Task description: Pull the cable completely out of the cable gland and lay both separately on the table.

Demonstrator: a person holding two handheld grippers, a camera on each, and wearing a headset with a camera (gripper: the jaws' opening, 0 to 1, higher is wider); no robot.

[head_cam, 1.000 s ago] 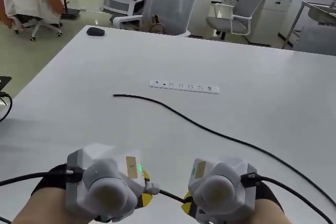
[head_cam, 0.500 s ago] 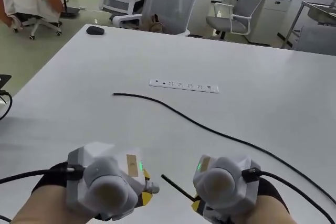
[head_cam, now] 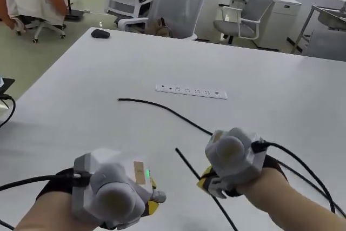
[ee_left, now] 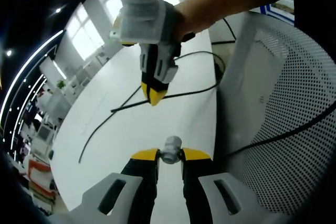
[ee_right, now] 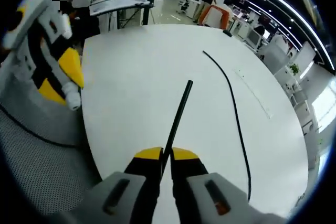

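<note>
A small grey-white cable gland [head_cam: 157,195] sticks out of the yellow fingertips of my left gripper [head_cam: 151,202], low on the left, and that gripper is shut on it. The gland [ee_left: 170,149] sits between the tips of the left gripper [ee_left: 169,157]. My right gripper [head_cam: 206,183] is shut on a thin black cable [head_cam: 186,162], whose free end points up-left, apart from the gland. From the right gripper [ee_right: 165,153] the cable [ee_right: 178,111] runs straight out over the table. Off to the left in that view is the gland [ee_right: 73,99].
More black cable [head_cam: 162,107] curves across the white table [head_cam: 97,79] toward the right edge. A white power strip [head_cam: 191,91] lies beyond it, and a dark mouse [head_cam: 100,34] sits at the far left corner. Office chairs [head_cam: 175,6] stand behind the table.
The cable end has come out of the gland. My right gripper has moved up and to the right with the cable, widening the gap. The left gripper has stayed put.
</note>
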